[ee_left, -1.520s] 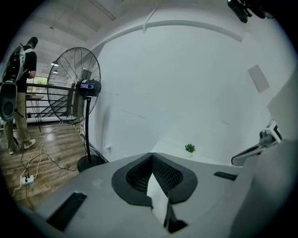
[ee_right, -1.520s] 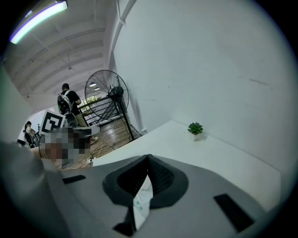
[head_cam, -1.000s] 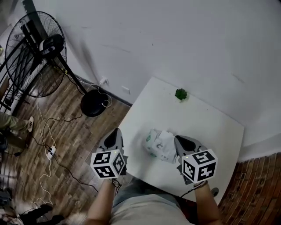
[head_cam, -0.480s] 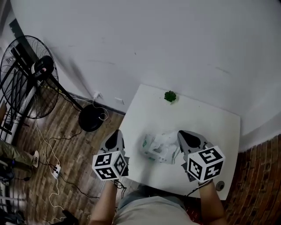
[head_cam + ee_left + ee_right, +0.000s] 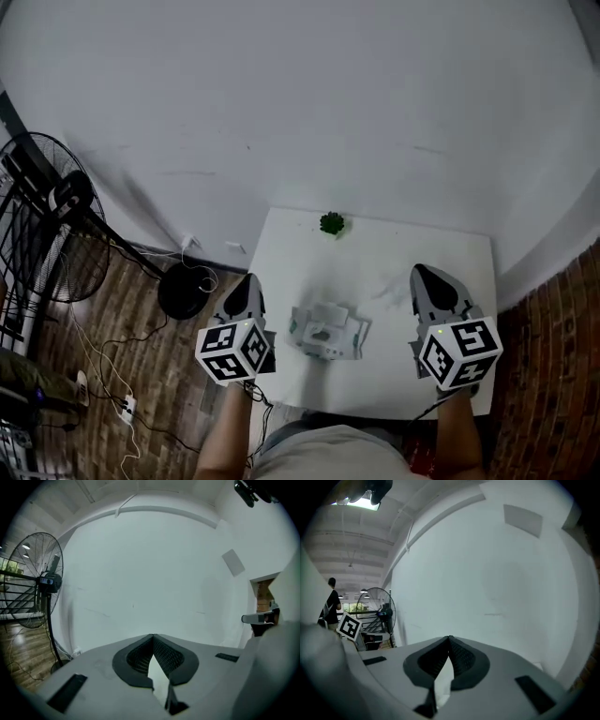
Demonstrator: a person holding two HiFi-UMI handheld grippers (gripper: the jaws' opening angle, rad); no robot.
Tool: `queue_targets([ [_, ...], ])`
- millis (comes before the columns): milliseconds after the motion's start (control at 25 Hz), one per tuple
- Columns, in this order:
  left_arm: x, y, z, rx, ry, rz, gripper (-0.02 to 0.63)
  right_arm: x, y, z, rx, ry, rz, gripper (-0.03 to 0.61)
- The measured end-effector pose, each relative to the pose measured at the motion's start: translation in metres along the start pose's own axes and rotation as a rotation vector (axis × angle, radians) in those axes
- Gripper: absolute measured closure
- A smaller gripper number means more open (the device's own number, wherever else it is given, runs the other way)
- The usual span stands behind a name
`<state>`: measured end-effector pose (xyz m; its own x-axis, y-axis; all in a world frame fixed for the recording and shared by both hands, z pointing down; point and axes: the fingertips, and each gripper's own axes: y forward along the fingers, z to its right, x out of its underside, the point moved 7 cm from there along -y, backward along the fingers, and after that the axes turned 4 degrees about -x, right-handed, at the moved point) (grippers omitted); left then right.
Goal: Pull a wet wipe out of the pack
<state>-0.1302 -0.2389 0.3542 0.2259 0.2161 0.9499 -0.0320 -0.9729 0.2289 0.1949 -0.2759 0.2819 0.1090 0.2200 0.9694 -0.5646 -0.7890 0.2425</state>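
— White table (image 5: 394,272), is it, up by a white wall (image 5: 309,112)?
— Yes, with wood-plank floor (image 5: 141,337) on its left side and brick (image 5: 553,375) on its right. A standing fan (image 5: 66,199) and loose cables (image 5: 98,361) are over the planks, well left of the left gripper (image 5: 248,279)
— And the wet wipe pack (image 5: 326,333)?
— Flat on the table between the two grippers, touching neither, nearer the left one. A small green plant (image 5: 331,223) sits ahead of both jaws, close to the wall
— The jaws?
— Left gripper's tips meet with nothing between them; right gripper (image 5: 419,272) likewise, closed and empty
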Motion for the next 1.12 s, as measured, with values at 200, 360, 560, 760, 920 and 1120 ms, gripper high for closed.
queue_targets([
  [200, -0.015, 0.013, 0.022, 0.07, 0.031, 0.025, 0.614, 0.007, -0.024, 0.028, 0.131, 0.041, 0.045, 0.577],
  [360, -0.026, 0.021, 0.036, 0.125, 0.05, 0.043, 0.614, 0.018, -0.041, 0.043, 0.211, 0.067, 0.063, 0.577],
  [560, -0.032, 0.032, 0.046, 0.186, 0.08, 0.032, 0.614, 0.028, -0.053, 0.057, 0.293, 0.097, 0.072, 0.576],
  [760, -0.036, 0.04, 0.05, 0.21, 0.087, 0.034, 0.614, 0.031, -0.06, 0.065, 0.338, 0.095, 0.08, 0.577],
  [920, -0.038, 0.045, 0.052, 0.218, 0.093, 0.032, 0.614, 0.025, -0.064, 0.069, 0.394, 0.056, 0.088, 0.577],
  [1120, -0.036, 0.049, 0.051, 0.208, 0.083, 0.031, 0.614, 0.022, -0.061, 0.072, 0.384, 0.068, 0.106, 0.577],
])
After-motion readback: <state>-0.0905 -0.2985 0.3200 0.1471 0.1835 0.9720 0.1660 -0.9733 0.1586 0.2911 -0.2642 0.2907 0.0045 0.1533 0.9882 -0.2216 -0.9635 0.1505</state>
